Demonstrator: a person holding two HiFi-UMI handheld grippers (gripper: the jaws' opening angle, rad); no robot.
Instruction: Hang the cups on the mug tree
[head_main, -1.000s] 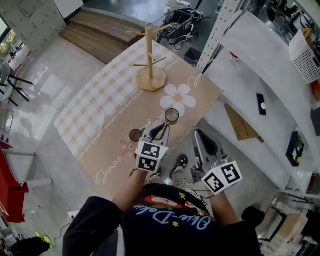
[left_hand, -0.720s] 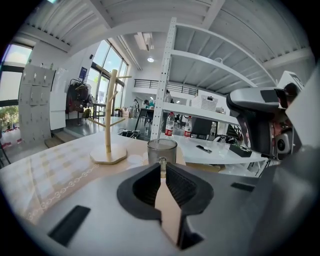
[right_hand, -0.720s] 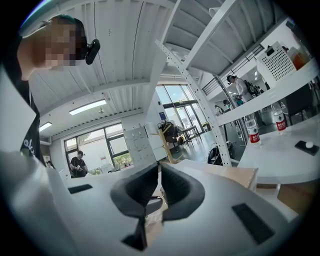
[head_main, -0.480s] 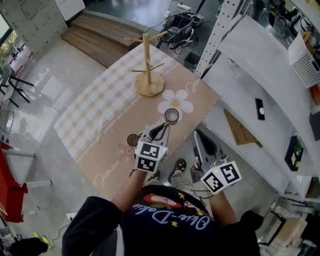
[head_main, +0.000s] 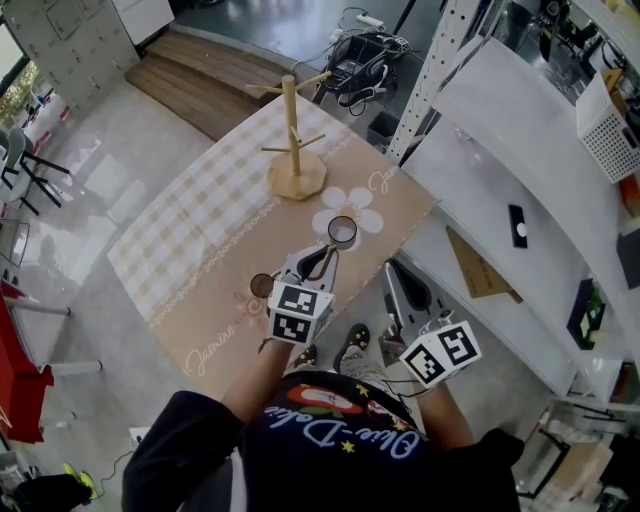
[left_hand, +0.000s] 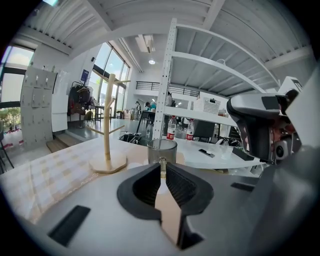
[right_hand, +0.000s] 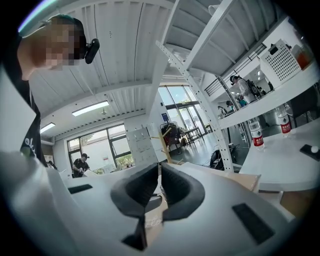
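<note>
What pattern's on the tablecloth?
Tablecloth: beige-and-white checks, plain tan border; head view shows it best.

A table (head_main: 200, 230) under a beige checked cloth stands beneath the left gripper (head_main: 326, 260) on a pale, glossy floor (head_main: 90, 190), and a low wooden platform (head_main: 215, 70) lies well beyond that gripper's tips. A white metal rack (head_main: 500, 130) of broad shelves runs just to the right of the right gripper (head_main: 400, 272). Far ahead of both, tall windows (left_hand: 112, 70) let daylight in beneath a ribbed white ceiling (left_hand: 150, 12) hung with strip lights (right_hand: 90, 108).
</note>
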